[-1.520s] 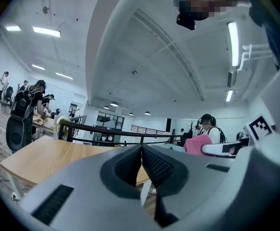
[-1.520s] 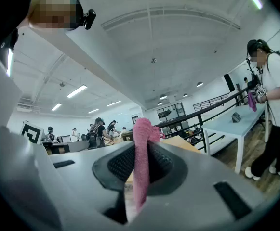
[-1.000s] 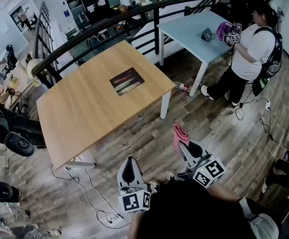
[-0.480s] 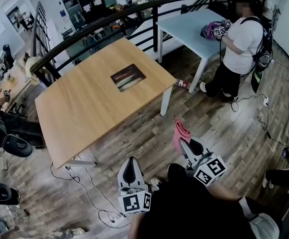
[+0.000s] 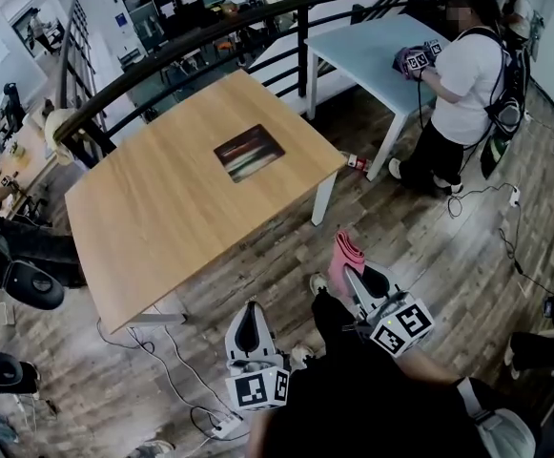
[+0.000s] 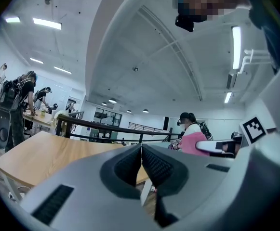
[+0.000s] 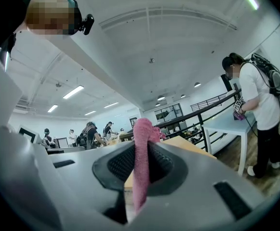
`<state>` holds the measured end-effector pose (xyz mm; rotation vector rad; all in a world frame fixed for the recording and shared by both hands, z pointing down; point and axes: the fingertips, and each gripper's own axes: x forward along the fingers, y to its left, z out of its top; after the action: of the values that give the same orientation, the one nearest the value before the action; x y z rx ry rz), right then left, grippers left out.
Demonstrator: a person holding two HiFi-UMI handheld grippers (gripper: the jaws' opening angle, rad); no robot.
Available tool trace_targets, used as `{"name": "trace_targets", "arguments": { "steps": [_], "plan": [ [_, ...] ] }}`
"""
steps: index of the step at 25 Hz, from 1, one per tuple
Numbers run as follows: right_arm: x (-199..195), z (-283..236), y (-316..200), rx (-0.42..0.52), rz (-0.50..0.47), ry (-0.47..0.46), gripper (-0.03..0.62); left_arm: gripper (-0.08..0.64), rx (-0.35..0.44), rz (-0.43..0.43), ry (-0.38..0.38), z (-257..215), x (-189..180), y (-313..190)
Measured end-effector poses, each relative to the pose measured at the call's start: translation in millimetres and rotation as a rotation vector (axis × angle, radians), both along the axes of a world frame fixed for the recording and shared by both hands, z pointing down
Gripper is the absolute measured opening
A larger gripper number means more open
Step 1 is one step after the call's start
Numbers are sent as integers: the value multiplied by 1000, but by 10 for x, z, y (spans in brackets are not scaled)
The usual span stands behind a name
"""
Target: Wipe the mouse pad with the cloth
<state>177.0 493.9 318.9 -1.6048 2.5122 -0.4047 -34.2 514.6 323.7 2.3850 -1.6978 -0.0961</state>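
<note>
The dark mouse pad point(image 5: 249, 153) lies flat near the middle of the wooden table point(image 5: 153, 218). I stand off the table's near right corner. My right gripper point(image 5: 356, 281) is shut on a pink cloth point(image 5: 346, 253), which sticks up between the jaws; in the right gripper view the cloth point(image 7: 140, 158) is a folded strip pinched in the gripper point(image 7: 140, 170). My left gripper point(image 5: 247, 328) hangs low over the floor, shut with nothing in it, its jaws pressed together in the left gripper view point(image 6: 141, 165). Both grippers are well short of the mouse pad.
A black railing point(image 5: 210, 41) runs behind the wooden table. A light blue table point(image 5: 372, 51) stands at the back right, with a person in a white shirt point(image 5: 462, 84) beside it. Cables point(image 5: 176, 385) trail over the wood floor. A small bottle point(image 5: 356, 163) lies on the floor by the table leg.
The view has shifted a little nearer the wooden table. The person at the blue table has stepped closer to it. My grippers keep the same hold and posture.
</note>
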Motion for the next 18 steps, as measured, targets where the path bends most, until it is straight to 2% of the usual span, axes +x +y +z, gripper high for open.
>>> {"name": "trace_targets", "arguments": {
  "steps": [18],
  "plan": [
    [414, 20, -2089, -21, -106, -4, 60, 23, -29, -79, -24, -46, 537, -1925]
  ]
}}
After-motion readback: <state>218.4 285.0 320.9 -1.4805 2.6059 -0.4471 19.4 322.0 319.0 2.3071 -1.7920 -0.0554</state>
